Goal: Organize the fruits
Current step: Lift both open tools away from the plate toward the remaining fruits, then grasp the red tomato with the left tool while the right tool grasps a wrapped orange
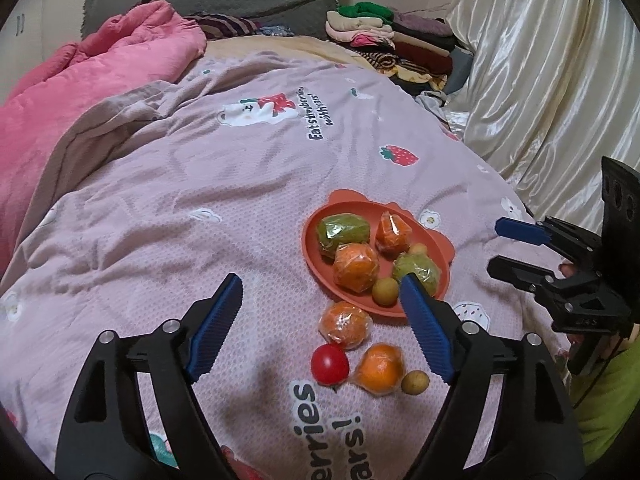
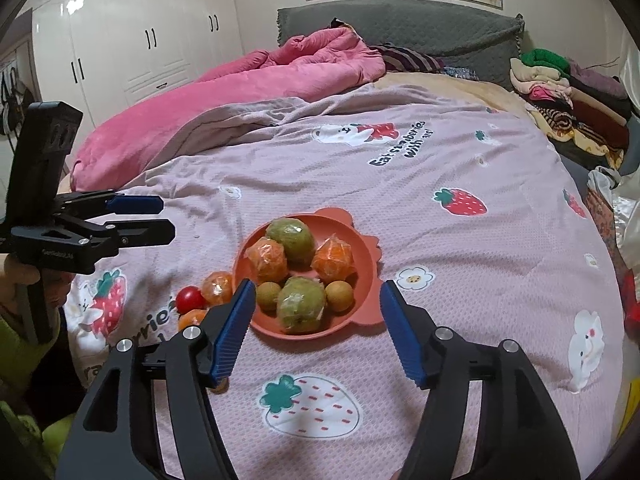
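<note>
Orange-red plate (image 1: 440, 264), shaped with small ear-like tabs, lies on the bed (image 1: 200, 208) atop a pink strawberry-print cover. Six items rest in it: two green fruits in clear wrap (image 1: 343, 232) (image 1: 418, 268), two wrapped oranges (image 1: 355, 267) (image 1: 393, 232), and two small tan round fruits (image 1: 386, 291) (image 1: 419, 249).

Four items lie on the cover just beside the plate's near rim, toward the left gripper: a wrapped orange (image 1: 345, 324) closest to the plate, a red tomato (image 1: 330, 363), another wrapped orange (image 1: 379, 368) and a third small tan fruit (image 1: 415, 383). The tomato and the second orange sit side by side, apparently touching; the tan fruit is just beside that orange.

Left gripper (image 1: 320, 320): fingers spread wide, holding nothing, positioned above the four loose items. Its right-hand blue pad (image 1: 426, 328) overlaps the plate's near rim in the left wrist view; contact cannot be determined.

Right gripper (image 2: 318, 328): fingers spread wide, holding nothing, framing the near edge of the plate in its own view. In the left wrist view it appears at the right edge, off to the side of the plate.

Surroundings: pink duvet (image 2: 248, 92) bunched along the far side of the bed, grey headboard (image 2: 400, 24), folded clothes (image 2: 568, 92) stacked in the corner, white wardrobe (image 2: 132, 40), cream curtain (image 1: 540, 80).
</note>
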